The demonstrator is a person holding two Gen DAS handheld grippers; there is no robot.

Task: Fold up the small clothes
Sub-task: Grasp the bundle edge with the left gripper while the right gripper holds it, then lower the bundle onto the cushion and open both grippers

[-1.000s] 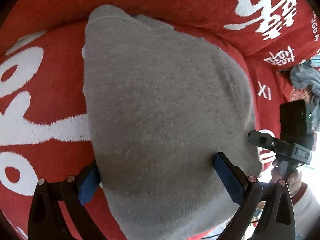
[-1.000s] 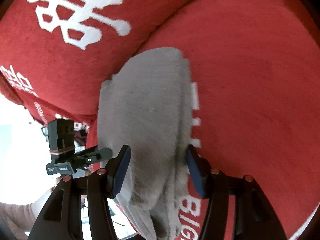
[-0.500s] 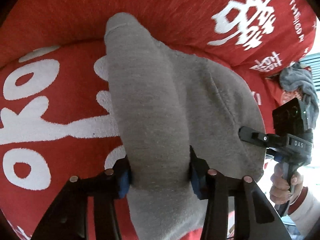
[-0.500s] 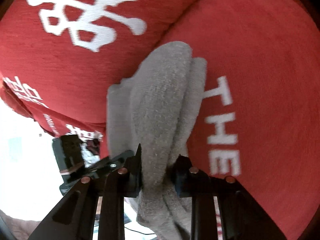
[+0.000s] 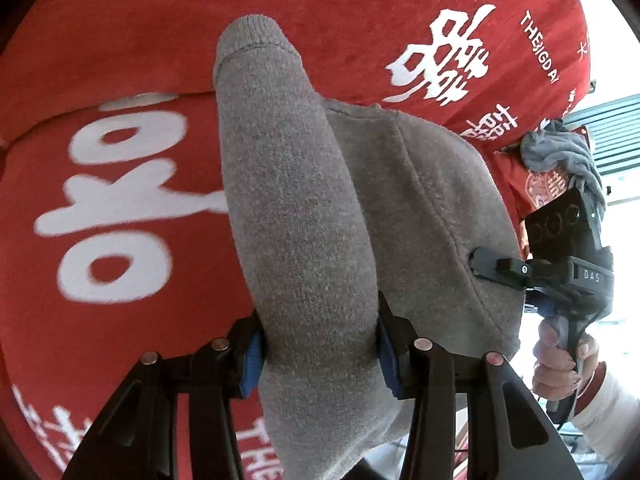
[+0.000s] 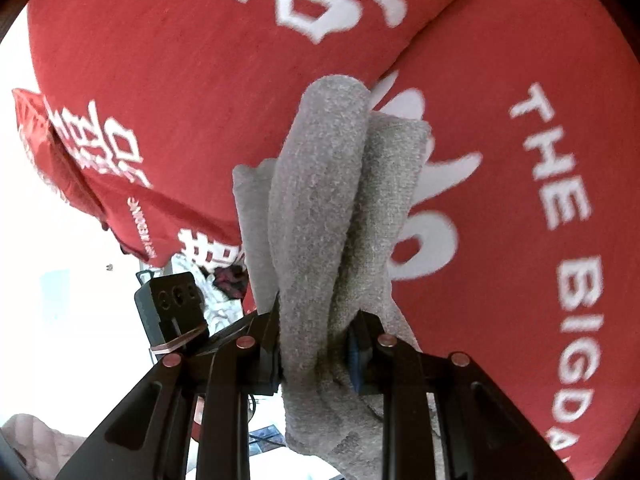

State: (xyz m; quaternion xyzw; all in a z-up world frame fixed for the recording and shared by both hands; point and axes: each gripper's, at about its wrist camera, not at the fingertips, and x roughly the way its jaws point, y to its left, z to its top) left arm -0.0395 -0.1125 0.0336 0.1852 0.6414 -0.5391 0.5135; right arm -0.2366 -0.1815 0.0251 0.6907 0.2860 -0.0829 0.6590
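A small grey knit garment (image 5: pixel 304 216) lies on a red cushion with white lettering (image 5: pixel 120 208). My left gripper (image 5: pixel 318 354) is shut on a bunched fold at the garment's near edge. My right gripper (image 6: pixel 316 354) is shut on the same garment (image 6: pixel 320 208) at its other end, where the cloth stands up in thick ridges. Each gripper shows in the other's view: the right one (image 5: pixel 496 268) at the garment's right edge, the left one (image 6: pixel 224 334) at lower left.
The red cushion's back (image 5: pixel 360 12) rises behind the garment, and the cushion (image 6: pixel 520 128) fills the right wrist view. A crumpled grey cloth (image 5: pixel 560 152) lies on a red item at far right. A hand (image 5: pixel 560 364) holds the right gripper's handle.
Both grippers went from open around the garment to shut on it. The cloth has bunched into raised folds, and both edges have been lifted slightly off the cushion.
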